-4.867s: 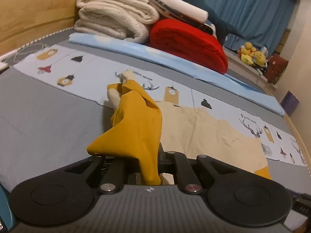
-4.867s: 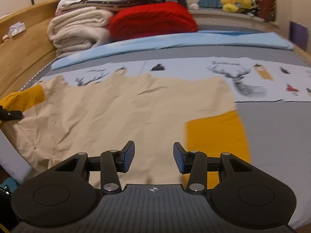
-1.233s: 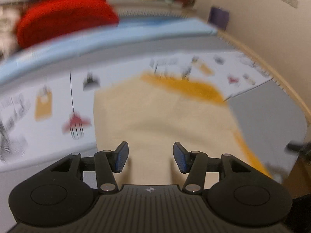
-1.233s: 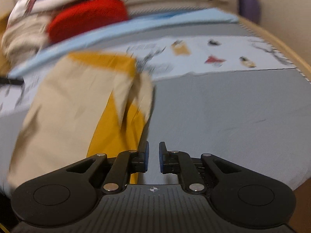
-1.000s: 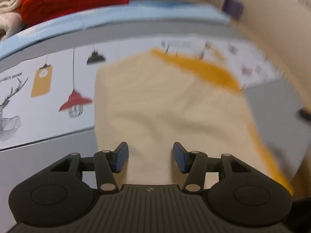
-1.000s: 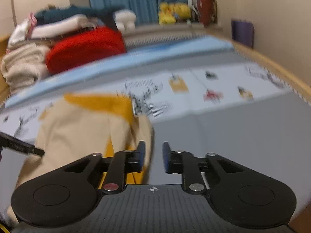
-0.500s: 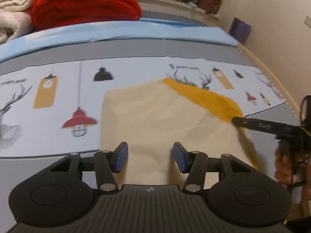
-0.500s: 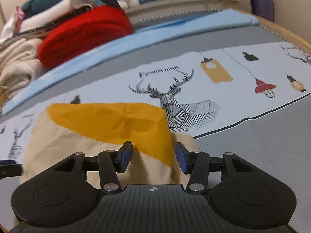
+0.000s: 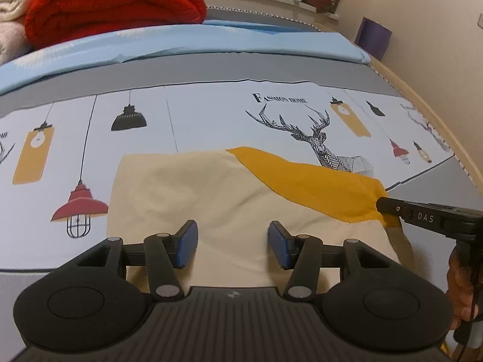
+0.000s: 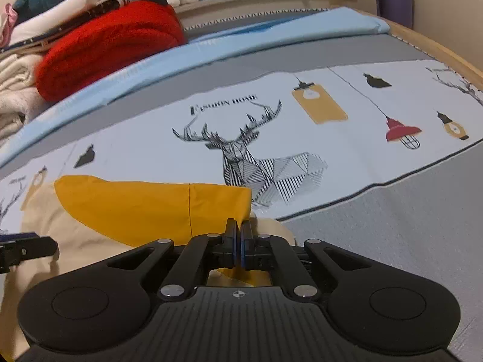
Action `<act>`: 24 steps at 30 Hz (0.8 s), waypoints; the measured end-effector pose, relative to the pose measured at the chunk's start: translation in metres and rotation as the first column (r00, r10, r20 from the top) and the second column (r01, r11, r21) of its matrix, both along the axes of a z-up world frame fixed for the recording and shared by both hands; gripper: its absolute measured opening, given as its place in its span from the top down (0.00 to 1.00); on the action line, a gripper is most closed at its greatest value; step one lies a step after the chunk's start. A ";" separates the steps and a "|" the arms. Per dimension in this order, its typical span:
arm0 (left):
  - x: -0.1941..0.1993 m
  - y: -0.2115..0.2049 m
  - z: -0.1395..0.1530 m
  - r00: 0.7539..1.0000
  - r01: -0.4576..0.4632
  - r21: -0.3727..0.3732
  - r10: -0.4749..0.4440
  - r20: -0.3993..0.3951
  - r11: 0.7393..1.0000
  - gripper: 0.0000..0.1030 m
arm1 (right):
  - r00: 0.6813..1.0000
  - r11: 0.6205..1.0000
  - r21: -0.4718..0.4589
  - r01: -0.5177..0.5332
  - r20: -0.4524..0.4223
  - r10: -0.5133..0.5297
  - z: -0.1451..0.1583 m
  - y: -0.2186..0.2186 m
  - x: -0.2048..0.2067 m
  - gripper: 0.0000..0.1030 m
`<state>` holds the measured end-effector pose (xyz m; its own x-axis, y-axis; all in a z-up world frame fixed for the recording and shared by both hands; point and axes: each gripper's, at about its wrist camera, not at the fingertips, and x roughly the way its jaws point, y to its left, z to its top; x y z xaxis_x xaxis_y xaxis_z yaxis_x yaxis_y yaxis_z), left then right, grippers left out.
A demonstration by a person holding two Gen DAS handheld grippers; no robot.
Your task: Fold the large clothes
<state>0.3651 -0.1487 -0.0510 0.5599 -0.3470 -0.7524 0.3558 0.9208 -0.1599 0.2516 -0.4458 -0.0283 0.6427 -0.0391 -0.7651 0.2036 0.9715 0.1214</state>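
While your right gripper (image 10: 238, 241) is clamped on the garment's (image 9: 211, 199) yellow corner (image 10: 223, 208), your left gripper (image 9: 232, 244) hangs unclosed, empty, over its near cream edge, folded across the bedsheet (image 9: 211, 114)

garment (image 9: 217, 199): cream, mustard panel | bedsheet (image 9: 211, 114): white, deer-and-lamp print | blanket (image 10: 108, 42): red

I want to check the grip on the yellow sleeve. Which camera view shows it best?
The left wrist view: the right gripper is seen from the side, shut on the end of the yellow sleeve. The right wrist view shows the sleeve close, but the gripper's own body hides part of the pinch.
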 end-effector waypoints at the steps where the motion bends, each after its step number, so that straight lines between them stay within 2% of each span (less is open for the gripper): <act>1: 0.000 0.000 0.000 1.000 0.002 0.002 -0.002 0.003 1.000 0.44 | 1.000 1.000 -0.003 0.000 -0.005 0.000 -0.001 0.000 0.000 0.99; 6: -0.001 0.008 0.005 1.000 0.009 -0.013 -0.009 -0.005 1.000 0.44 | 1.000 1.000 -0.025 0.001 -0.003 -0.001 0.000 0.005 0.000 0.98; 8: -0.004 0.013 0.010 0.999 0.031 0.003 -0.031 -0.016 1.000 0.43 | 1.000 0.999 -0.051 0.000 -0.001 0.000 0.004 0.009 -0.002 0.94; 9: -0.007 0.017 0.012 0.999 0.047 0.013 -0.047 -0.028 0.999 0.42 | 1.000 0.998 -0.063 0.002 -0.005 -0.002 0.006 0.010 -0.003 0.86; 10: -0.009 0.022 0.013 0.998 0.056 0.021 -0.055 -0.038 0.998 0.42 | 1.000 0.998 -0.068 0.001 -0.014 -0.002 0.007 0.010 -0.006 0.71; 12: -0.013 0.040 0.015 0.997 0.050 0.013 -0.050 -0.065 0.999 0.42 | 0.999 0.999 -0.045 -0.028 -0.032 0.027 0.009 0.009 -0.012 0.55; 14: -0.014 0.060 0.016 0.994 0.023 -0.043 -0.027 -0.109 0.999 0.41 | 0.997 0.998 -0.036 -0.061 -0.057 0.059 0.009 0.008 -0.022 0.51; 16: -0.015 0.082 0.014 0.985 -0.022 -0.092 0.006 -0.170 0.995 0.33 | 0.995 0.998 -0.021 -0.057 -0.079 0.055 0.007 0.004 -0.032 0.42; 19: -0.019 0.103 0.007 0.972 -0.072 -0.105 0.046 -0.228 0.992 0.31 | 0.992 0.998 0.049 -0.036 -0.121 0.041 0.000 -0.005 -0.049 0.40; 22: -0.023 0.117 -0.008 0.951 -0.096 -0.160 0.043 -0.306 0.982 0.28 | 0.986 0.993 0.115 -0.040 -0.157 0.058 -0.007 -0.007 -0.062 0.39; 24: -0.024 0.123 -0.023 0.934 -0.123 -0.202 0.044 -0.355 0.972 0.22 | 0.980 0.986 0.161 -0.045 -0.183 0.075 -0.012 -0.006 -0.068 0.36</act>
<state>0.3409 -0.0258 -0.0739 0.3125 -0.4869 -0.8156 0.1654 0.8734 -0.4580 0.1831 -0.4514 -0.0404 0.4845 0.1239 -0.8660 0.1788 0.9550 0.2366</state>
